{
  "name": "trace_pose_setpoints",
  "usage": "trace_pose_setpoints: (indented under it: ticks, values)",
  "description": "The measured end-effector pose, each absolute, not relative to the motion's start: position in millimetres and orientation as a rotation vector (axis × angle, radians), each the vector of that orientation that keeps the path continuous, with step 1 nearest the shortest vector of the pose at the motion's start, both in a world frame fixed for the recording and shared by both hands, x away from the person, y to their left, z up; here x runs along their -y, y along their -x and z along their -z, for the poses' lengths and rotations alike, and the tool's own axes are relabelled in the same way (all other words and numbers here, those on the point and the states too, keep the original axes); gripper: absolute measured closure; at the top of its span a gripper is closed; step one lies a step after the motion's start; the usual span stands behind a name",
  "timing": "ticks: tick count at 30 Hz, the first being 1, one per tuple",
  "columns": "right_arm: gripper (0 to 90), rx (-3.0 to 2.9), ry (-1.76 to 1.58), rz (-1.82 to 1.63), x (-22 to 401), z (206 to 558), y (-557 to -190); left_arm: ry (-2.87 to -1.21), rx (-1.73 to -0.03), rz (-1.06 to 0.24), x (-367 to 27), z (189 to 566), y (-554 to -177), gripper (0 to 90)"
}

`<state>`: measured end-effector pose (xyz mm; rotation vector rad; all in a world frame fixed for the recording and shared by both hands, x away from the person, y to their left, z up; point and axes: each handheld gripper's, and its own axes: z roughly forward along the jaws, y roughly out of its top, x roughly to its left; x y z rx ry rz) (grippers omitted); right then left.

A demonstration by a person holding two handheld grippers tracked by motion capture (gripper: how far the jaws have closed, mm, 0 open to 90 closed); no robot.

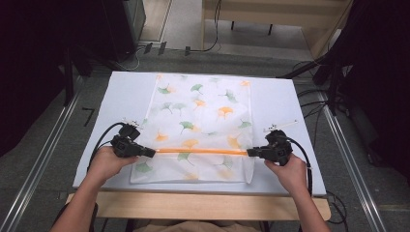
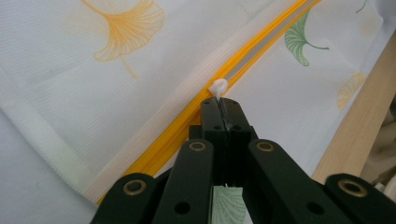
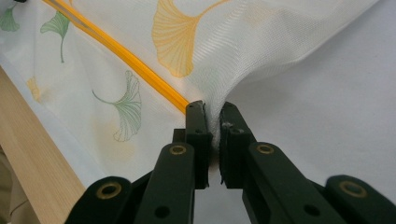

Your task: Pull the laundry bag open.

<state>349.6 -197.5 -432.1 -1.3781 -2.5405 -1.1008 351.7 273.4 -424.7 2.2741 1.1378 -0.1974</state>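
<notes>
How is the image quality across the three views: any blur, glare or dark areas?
High view: soft, even light on the white table, surroundings nearly black. Left gripper view: white zipper pull sharp, near black jaws slightly soft. Right gripper view: white mesh ginkgo-print bag crisp; no glare.

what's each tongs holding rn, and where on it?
Left tongs: the white zipper pull of the mesh bag. Right tongs: the bag's edge fabric at the zipper's far end.
</notes>
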Motion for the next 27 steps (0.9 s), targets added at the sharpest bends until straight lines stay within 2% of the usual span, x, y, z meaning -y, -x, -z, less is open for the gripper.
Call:
trace_pose_setpoints:
  ticks: [27]
  values:
    - [85.5,2.545,1.367,1.088,195,432,-353,-2.244,-1.224,0.155,-308,424,-346,90.0]
